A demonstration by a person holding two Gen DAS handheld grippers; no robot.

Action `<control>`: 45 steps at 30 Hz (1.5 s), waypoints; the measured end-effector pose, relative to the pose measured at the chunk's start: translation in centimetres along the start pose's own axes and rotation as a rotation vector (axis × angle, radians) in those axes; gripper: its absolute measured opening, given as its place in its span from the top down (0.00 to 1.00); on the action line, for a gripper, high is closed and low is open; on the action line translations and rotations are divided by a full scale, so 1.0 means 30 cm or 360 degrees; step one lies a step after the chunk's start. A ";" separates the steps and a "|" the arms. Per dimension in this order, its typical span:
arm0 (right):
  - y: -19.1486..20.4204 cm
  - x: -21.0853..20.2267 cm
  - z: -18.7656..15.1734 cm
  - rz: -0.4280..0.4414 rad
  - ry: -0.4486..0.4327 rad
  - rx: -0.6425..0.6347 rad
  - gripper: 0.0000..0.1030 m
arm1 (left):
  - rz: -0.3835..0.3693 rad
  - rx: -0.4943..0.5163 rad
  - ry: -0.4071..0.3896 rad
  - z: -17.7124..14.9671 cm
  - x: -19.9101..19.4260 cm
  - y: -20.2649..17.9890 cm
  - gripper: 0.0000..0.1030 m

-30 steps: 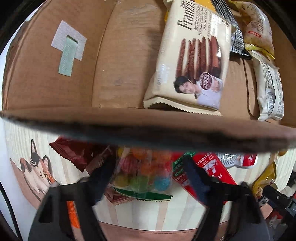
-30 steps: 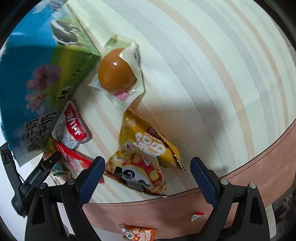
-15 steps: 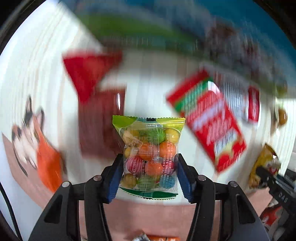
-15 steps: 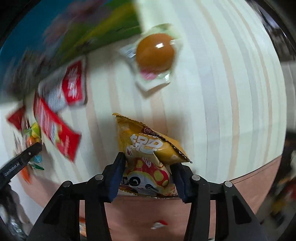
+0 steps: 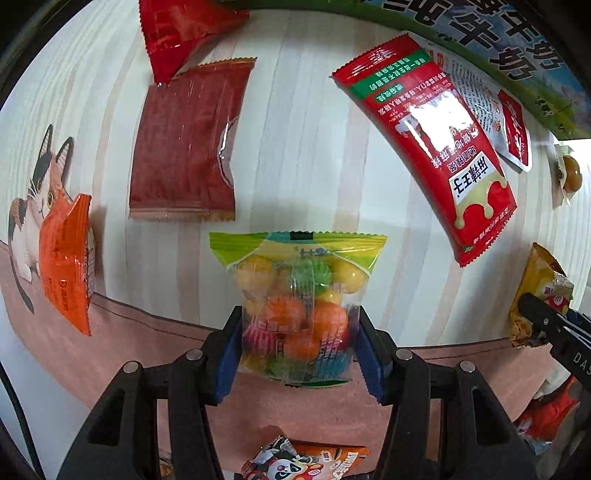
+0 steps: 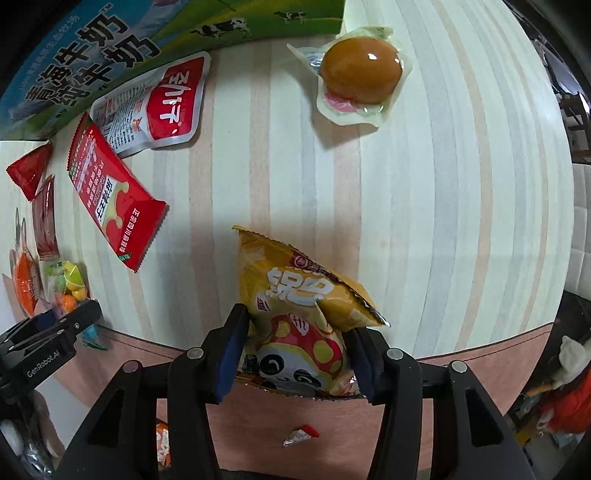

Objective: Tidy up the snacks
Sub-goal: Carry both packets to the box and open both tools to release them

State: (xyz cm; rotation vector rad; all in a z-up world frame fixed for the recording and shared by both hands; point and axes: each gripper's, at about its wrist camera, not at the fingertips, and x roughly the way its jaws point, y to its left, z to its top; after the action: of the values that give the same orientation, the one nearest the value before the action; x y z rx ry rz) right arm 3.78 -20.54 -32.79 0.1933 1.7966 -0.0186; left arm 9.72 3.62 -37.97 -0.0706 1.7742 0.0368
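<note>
My left gripper is shut on a clear bag of coloured candy balls with a green top, held at the near edge of the striped table. My right gripper is shut on a yellow snack packet with a panda print. The candy bag and the left gripper show at the left of the right wrist view. The yellow packet shows at the right of the left wrist view.
On the striped tablecloth lie a long red packet, a dark red wrapper, a red triangular packet, an orange packet, a red-and-white sachet and a sealed brown egg. A milk carton box stands at the back.
Both grippers have closed: the left on the candy bag, the right on the yellow packet. The left view dropped from the open cardboard box down to the table.
</note>
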 end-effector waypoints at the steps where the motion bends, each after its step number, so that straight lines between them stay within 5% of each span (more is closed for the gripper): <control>1: 0.019 0.009 0.005 -0.0004 -0.0002 0.0005 0.46 | -0.0001 -0.0002 -0.0002 -0.003 0.003 0.013 0.48; 6: 0.014 0.020 0.025 -0.0017 -0.0049 0.0014 0.49 | -0.0002 -0.0011 -0.0044 0.068 -0.055 0.000 0.54; 16: 0.017 -0.065 -0.074 0.0078 -0.0180 0.0017 0.59 | -0.0013 0.0016 -0.0169 -0.008 -0.202 -0.030 0.55; 23: 0.018 -0.191 -0.119 0.0277 -0.0265 0.0037 0.60 | -0.0172 0.0058 -0.0288 -0.042 -0.393 -0.087 0.56; 28: 0.025 -0.404 -0.119 0.0450 -0.0390 0.0012 0.60 | -0.0304 0.0088 -0.0451 -0.001 -0.627 -0.114 0.56; 35: 0.022 -0.745 0.025 0.0546 -0.0643 -0.0050 0.60 | -0.0357 0.0139 -0.0611 0.271 -0.866 -0.152 0.56; 40: 0.035 -0.880 0.260 0.0396 -0.0775 -0.0087 0.60 | -0.0252 0.0113 -0.0621 0.542 -0.915 -0.116 0.55; 45: 0.047 -0.844 0.543 0.0210 -0.0725 -0.0075 0.60 | -0.0138 0.0050 -0.0507 0.805 -0.839 -0.090 0.55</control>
State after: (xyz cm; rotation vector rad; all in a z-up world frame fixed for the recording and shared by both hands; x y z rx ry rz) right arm 25.28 -24.13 -11.97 0.2517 1.3264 0.0690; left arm 38.57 3.17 -18.20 -0.1128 1.4517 -0.0409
